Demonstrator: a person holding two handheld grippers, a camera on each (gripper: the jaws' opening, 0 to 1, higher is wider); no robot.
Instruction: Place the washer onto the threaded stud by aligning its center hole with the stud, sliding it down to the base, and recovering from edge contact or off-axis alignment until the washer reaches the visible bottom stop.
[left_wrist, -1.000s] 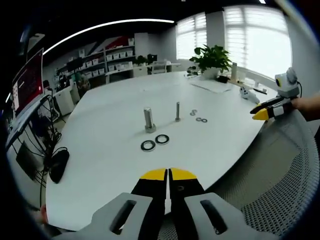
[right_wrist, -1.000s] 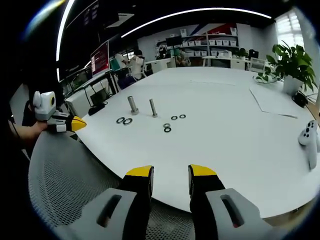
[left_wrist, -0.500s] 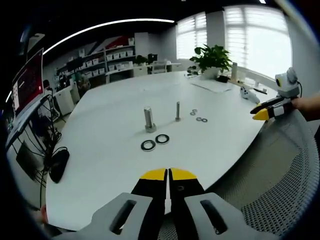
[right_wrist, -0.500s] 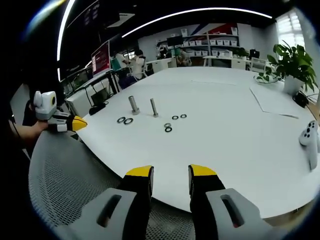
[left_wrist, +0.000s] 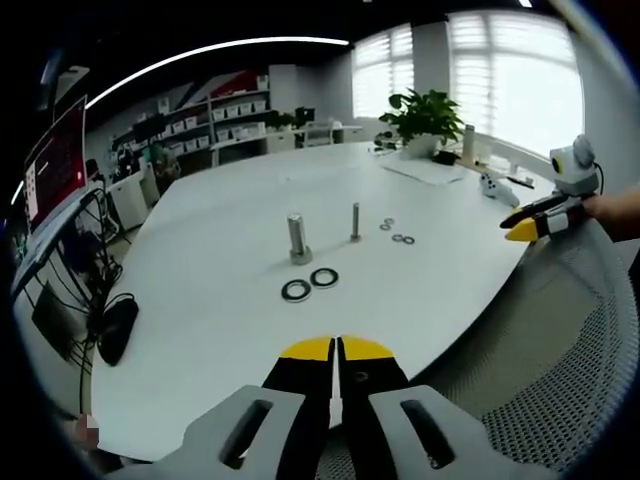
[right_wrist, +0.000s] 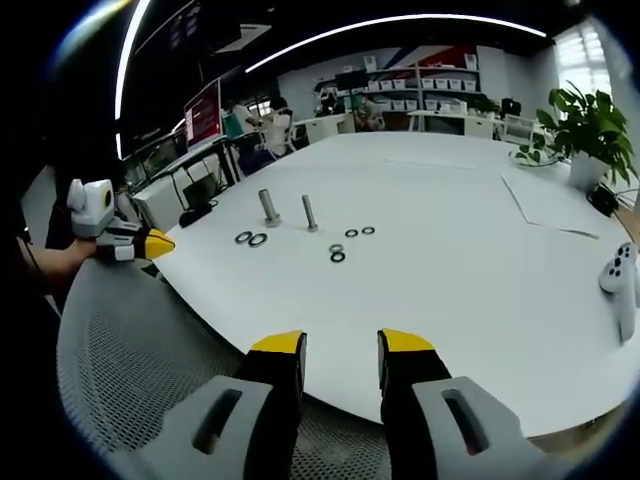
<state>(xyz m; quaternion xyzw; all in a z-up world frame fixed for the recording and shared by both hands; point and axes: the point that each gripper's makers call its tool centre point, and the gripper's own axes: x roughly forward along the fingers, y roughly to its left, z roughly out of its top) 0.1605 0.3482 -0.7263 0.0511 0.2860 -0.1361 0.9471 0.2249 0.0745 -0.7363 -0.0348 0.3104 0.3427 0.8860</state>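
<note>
Here, left gripper pressed together, yellow-tipped black jaws over the near table edge; right gripper spread, over grey mesh chair fabric at the same edge. Farther in on the smooth white top: two dark flat ring washers, then a thick metal stud and a slim threaded stud, both upright, long axes vertical. Smaller washers beside the slim one.
</note>
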